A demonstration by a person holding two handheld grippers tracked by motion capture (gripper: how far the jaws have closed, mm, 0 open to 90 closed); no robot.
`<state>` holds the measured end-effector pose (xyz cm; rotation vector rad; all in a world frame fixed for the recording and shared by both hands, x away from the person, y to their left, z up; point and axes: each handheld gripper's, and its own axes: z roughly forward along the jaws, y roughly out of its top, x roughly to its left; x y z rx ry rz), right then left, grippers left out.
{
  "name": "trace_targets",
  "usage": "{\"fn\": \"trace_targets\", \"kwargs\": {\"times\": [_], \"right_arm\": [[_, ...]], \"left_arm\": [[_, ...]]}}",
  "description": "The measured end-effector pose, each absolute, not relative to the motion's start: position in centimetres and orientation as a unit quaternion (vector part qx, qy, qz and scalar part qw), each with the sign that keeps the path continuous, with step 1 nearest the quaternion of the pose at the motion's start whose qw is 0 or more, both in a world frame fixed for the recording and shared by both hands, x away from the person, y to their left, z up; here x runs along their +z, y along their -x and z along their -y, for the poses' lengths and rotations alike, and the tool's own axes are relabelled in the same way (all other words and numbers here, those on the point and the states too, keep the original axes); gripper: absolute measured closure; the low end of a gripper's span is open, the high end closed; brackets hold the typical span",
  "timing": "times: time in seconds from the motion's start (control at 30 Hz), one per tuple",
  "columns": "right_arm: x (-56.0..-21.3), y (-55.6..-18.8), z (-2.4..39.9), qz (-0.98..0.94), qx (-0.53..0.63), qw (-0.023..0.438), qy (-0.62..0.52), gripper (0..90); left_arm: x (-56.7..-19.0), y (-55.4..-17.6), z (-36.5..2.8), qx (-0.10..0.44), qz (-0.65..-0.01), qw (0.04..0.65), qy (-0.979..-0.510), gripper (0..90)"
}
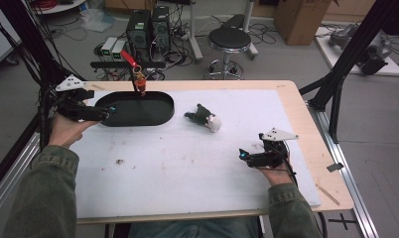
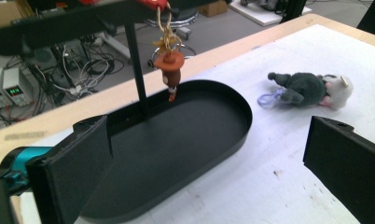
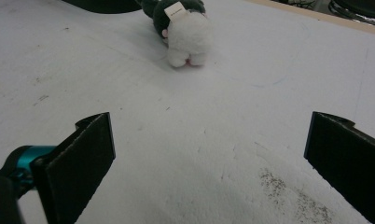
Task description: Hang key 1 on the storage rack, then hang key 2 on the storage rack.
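A small plush toy (image 1: 205, 118), dark green with a white end, lies on the white mat right of the black oval tray (image 1: 153, 115). It also lies ahead in the left gripper view (image 2: 311, 88) and the right gripper view (image 3: 183, 28). From a black stand over the tray hangs a small orange figure (image 1: 140, 83) on a ring, also in the left gripper view (image 2: 170, 70). My left gripper (image 1: 106, 112) is open at the tray's left end, jaws wide apart over the tray (image 2: 223, 100). My right gripper (image 1: 243, 155) is open and empty, low over the mat, nearer than the toy.
The white mat (image 1: 177, 168) covers most of the wooden table (image 1: 306, 134). A round black stool (image 1: 229, 39), computer boxes and cables stand on the floor behind. Black frame posts rise at both sides. A small dirt speck (image 1: 120, 161) lies on the mat.
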<state>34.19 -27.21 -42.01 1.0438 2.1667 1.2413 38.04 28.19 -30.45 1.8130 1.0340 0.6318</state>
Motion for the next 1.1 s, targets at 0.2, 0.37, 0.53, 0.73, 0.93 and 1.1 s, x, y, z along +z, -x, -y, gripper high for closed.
{"fn": "trace_targets", "kwargs": {"times": [0.2, 0.37, 0.53, 0.73, 0.93, 1.1], "right_arm": [[-42.0, -34.1, 27.1, -0.784, 0.444, 0.216, -0.376, 0.8], [-42.0, -34.1, 27.1, -0.784, 0.445, 0.217, -0.374, 0.8], [-42.0, -34.1, 27.1, -0.784, 0.444, 0.218, -0.375, 0.8], [-42.0, -34.2, 27.2, -0.784, 0.443, 0.218, -0.375, 0.8], [-41.9, -34.1, 27.2, -0.781, 0.444, 0.214, -0.383, 0.7], [-41.2, -34.6, 26.8, -0.782, 0.445, 0.22, -0.377, 0.8]], "left_arm": [[-32.0, -36.1, -28.0, 0.262, -0.415, 0.465, -0.737, 1.7], [-32.7, -35.0, -28.1, 0.268, -0.41, 0.47, -0.734, 1.8], [-33.9, -33.6, -28.2, 0.271, -0.41, 0.489, -0.721, 1.8], [-37.5, -30.9, -28.5, 0.255, -0.419, 0.487, -0.723, 1.8], [-40.6, -29.1, -29.0, 0.248, -0.436, 0.486, -0.716, 1.8], [-41.1, -28.3, -29.5, 0.245, -0.434, 0.488, -0.716, 1.8]]}}
